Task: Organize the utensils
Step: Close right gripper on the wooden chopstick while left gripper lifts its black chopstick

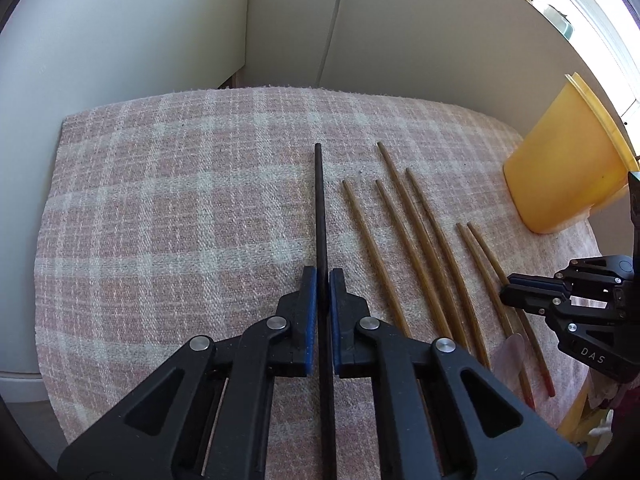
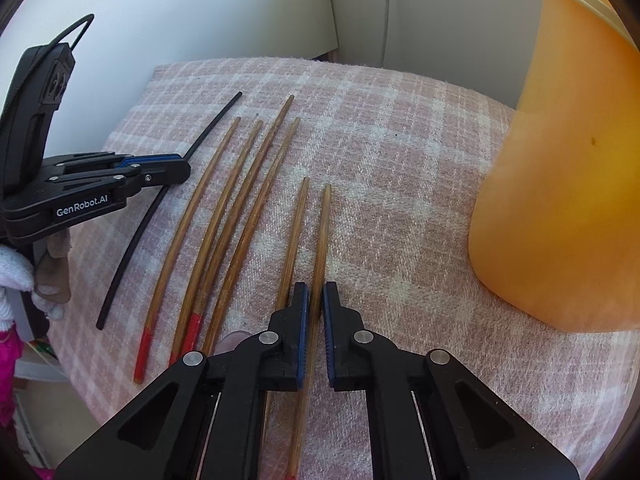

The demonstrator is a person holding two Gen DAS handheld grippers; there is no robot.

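A black chopstick point(image 1: 320, 208) lies on the pink checked cloth point(image 1: 160, 200); my left gripper point(image 1: 323, 280) is shut on it. It also shows in the right wrist view point(image 2: 136, 240), with the left gripper point(image 2: 176, 170) on it. Several brown wooden chopsticks point(image 1: 400, 216) with red ends lie side by side to its right. My right gripper point(image 2: 316, 296) is shut on the rightmost brown chopstick point(image 2: 322, 236), next to another one point(image 2: 294, 240). The right gripper also shows in the left wrist view point(image 1: 508, 288).
A tall yellow plastic container point(image 2: 560, 184) stands on the cloth at the right, also in the left wrist view point(image 1: 560, 168). White walls and a cable point(image 1: 332, 20) stand behind. The cloth's edges drop off at left and front.
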